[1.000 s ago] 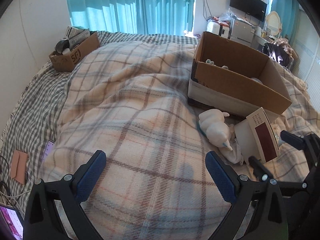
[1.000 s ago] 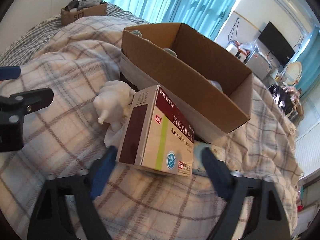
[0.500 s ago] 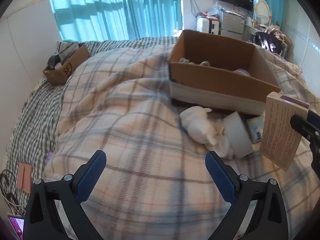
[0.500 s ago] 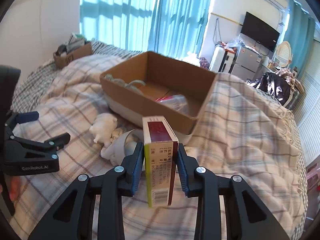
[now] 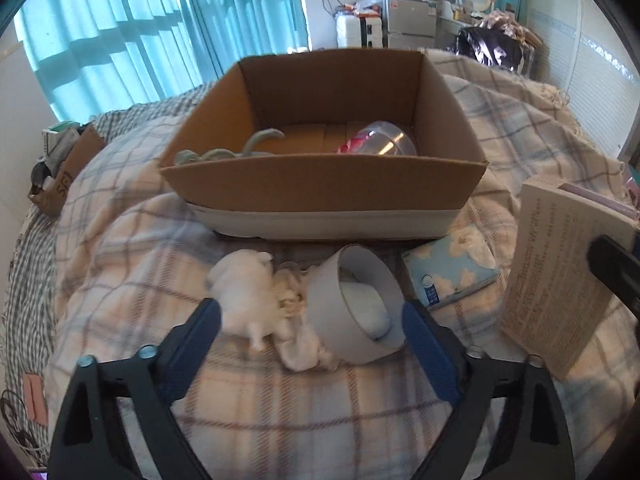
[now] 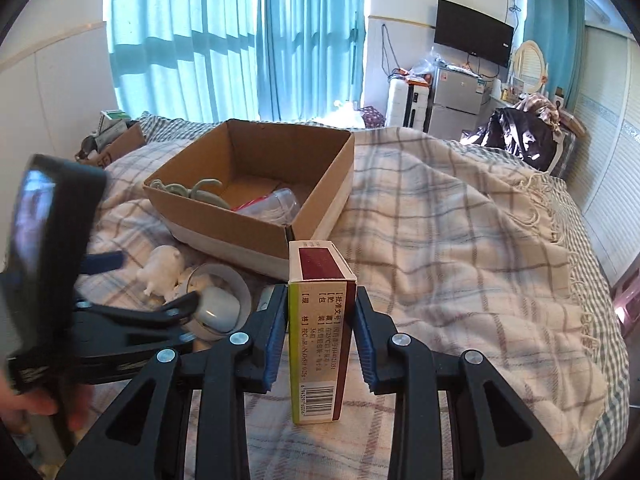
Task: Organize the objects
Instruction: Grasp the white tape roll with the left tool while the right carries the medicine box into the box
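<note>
My right gripper (image 6: 322, 332) is shut on a medicine box (image 6: 320, 320) and holds it upright above the bed, near the front right corner of an open cardboard box (image 6: 256, 228); the medicine box also shows in the left wrist view (image 5: 560, 280). My left gripper (image 5: 312, 340) is open, its fingers either side of a white toy animal (image 5: 244, 292), crumpled white cloth (image 5: 296, 344) and a tipped white cup (image 5: 352, 304). The cardboard box (image 5: 320, 184) holds a grey cord (image 5: 224, 152) and a clear plastic container (image 5: 376, 142).
A blue-and-white tissue pack (image 5: 448, 272) lies by the box's front right corner. A small brown carton (image 5: 60, 176) sits far left on the bed. The plaid blanket (image 6: 460, 248) stretches to the right. A fridge and TV stand at the far wall.
My left gripper moved forward and right, so its fingers now flank the toy and cup. My right gripper kept hold of the medicine box and lifted it a little.
</note>
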`<state>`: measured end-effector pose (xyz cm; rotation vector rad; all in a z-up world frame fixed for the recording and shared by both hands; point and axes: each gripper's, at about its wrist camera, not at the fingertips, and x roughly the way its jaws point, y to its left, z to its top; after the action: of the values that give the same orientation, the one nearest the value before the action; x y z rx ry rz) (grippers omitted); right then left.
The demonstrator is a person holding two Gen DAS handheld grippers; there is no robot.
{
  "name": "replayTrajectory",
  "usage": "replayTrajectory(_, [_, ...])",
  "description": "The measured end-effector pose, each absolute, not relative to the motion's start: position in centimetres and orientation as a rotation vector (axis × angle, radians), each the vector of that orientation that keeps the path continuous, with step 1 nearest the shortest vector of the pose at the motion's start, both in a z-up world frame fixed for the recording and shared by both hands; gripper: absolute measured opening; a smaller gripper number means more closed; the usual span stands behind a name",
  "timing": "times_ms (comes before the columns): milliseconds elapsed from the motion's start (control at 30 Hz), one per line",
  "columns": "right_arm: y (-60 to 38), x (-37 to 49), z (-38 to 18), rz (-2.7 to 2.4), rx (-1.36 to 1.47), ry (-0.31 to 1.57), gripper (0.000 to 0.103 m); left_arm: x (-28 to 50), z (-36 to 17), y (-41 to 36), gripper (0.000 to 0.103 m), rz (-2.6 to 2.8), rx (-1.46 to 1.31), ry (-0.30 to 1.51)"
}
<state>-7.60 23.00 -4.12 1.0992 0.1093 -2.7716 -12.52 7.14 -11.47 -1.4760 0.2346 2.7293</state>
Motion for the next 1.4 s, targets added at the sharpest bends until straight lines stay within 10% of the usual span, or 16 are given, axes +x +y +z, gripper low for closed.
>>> replayTrajectory(167, [23.2,-7.7,-4.5,-2.754,1.103,0.078,0.031,-14.5,-14.1,8.3,0.047,2.657,-1.565,0.249])
replayTrajectory(467, [22.6,-7.3,-4.3,-2.758,1.097,0.107,0.031,-12.5,-13.5,7.4,0.01,2.665,-1.541,0.225])
replayTrajectory(1400, [17.7,-6.9,8.4,-2.773,0.711,0.212,0.029,-11.9,1.6,1.3,0.007,2.873,-1.145,0.047])
